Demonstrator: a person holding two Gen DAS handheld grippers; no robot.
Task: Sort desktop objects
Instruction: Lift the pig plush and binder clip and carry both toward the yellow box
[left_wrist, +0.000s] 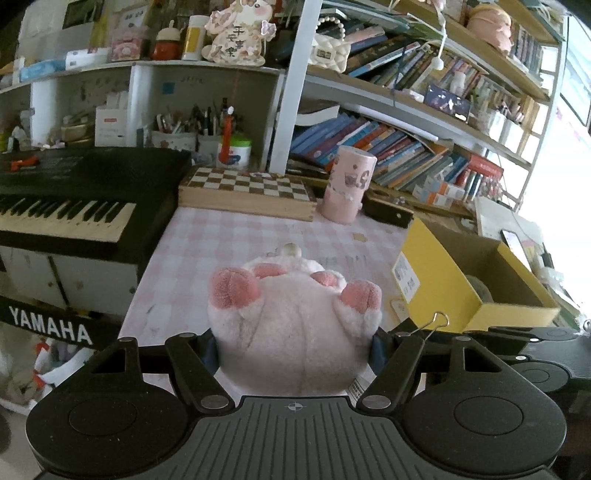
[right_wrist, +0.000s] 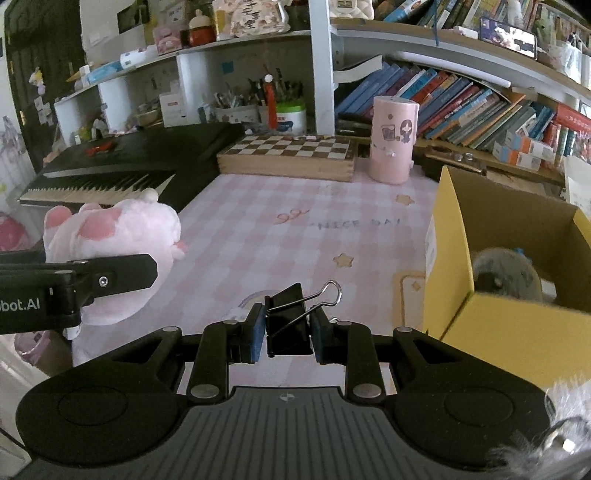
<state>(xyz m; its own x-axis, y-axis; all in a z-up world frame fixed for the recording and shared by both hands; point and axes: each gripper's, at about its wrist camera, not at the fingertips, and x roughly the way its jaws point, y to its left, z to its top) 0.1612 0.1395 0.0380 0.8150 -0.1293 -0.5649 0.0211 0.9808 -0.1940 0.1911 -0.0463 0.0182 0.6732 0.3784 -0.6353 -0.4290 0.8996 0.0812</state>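
Binder clip (right_wrist: 287, 320) being gripped in right gripper (right_wrist: 288, 332) jaws, plush toy (left_wrist: 291, 325) in left gripper (left_wrist: 295, 350) jaws; yellow box (right_wrist: 498, 325) lying right, nearer clip.

The plush toy (left_wrist: 295, 332) hides the left tool's (left_wrist: 293, 349) blue pads almost completely. Inside the yellow box (right_wrist: 491, 321), a grey round object (right_wrist: 506, 275) is blurred and partly hidden behind the wall. Book titles on the shelf (left_wrist: 406, 155) are too small to read.
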